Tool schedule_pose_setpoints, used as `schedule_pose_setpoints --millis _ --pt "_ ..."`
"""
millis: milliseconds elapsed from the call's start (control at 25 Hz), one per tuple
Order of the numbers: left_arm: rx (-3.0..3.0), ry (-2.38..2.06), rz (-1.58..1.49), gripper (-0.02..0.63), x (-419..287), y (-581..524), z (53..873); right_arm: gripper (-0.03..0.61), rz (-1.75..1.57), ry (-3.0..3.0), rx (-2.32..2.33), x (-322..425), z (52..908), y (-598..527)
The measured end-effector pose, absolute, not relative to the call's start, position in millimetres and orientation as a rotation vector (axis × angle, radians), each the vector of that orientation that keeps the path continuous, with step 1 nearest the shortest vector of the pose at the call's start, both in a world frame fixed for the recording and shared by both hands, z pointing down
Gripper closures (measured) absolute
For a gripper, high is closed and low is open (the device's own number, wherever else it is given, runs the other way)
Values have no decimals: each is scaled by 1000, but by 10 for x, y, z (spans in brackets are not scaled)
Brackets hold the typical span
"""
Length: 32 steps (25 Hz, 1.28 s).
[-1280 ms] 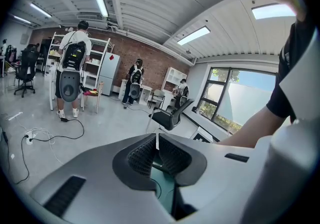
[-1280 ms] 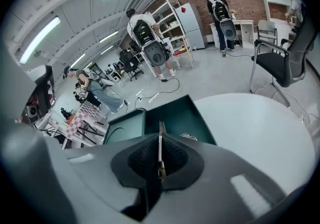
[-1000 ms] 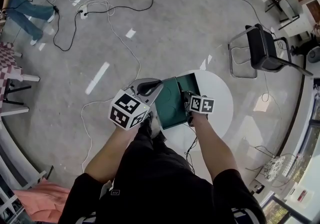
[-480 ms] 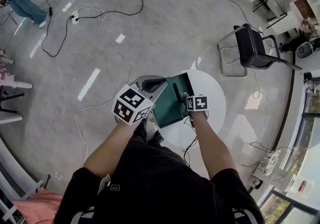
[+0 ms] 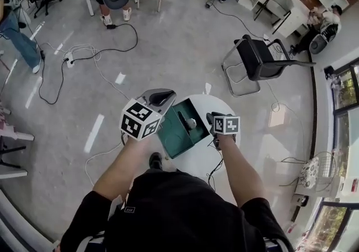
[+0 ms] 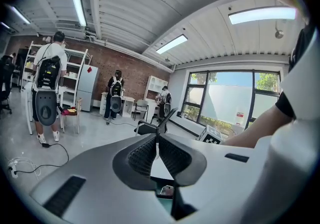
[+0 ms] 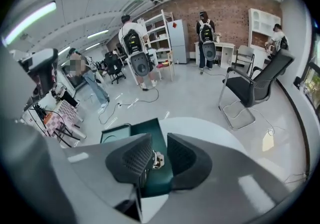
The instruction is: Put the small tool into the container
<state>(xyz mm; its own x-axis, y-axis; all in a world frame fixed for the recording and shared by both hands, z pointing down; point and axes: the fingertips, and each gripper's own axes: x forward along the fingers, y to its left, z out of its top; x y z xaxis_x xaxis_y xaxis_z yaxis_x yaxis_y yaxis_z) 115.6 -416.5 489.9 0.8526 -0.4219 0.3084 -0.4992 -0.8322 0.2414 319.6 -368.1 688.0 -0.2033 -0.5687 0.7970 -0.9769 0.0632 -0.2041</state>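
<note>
grey floor (image 5: 168, 60) with loose cables (image 5: 120, 26) and a black chair (image 5: 261, 57) surrounds the round white table (image 5: 197, 158), and more of the room shows at the top of the head view than a second ago. on the table the green container (image 5: 171, 133) lies open, and the small tool (image 5: 191, 123) now rests inside it on the green lining, free of both grippers. a second ago the right gripper (image 5: 212, 117) sat low over the container's right part; now it is raised and stands at the container's right edge, over the table. in the right gripper view its jaws stand apart with nothing between the pads, having just closed a little after opening wide, and the small tool (image 7: 157, 159) shows through the gap, lying below in the container (image 7: 142, 133). the left gripper (image 5: 168, 97) hangs over the container's left edge, higher than before; in the left gripper view its jaws are closed against each other and hold nothing
</note>
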Motion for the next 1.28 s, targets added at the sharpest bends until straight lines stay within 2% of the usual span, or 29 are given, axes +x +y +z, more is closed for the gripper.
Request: schedule_pose_setpoints --millis 240,440,880,1080,1280 --pt "2771 -657 340 591 1568 -4197 4637 485 1000 -1938 1683 3595 6337 -3689" --pt "2806 -675 318 592 1781 -4274 4390 499 869 -2170 1808 3847 5420 -3794" --pt "2930 -751 260 591 2088 -4206 3682 566 271 -2630 2071 4292 3311 -3024" --pt "2942 -818 210 591 2015 -4194 3475 568 20 -2554 2301 4633 2861 -2575" --pt "2918 -888 185 591 1888 -4260 3440 569 -77 -2448 2351 4750 2859 -2440"
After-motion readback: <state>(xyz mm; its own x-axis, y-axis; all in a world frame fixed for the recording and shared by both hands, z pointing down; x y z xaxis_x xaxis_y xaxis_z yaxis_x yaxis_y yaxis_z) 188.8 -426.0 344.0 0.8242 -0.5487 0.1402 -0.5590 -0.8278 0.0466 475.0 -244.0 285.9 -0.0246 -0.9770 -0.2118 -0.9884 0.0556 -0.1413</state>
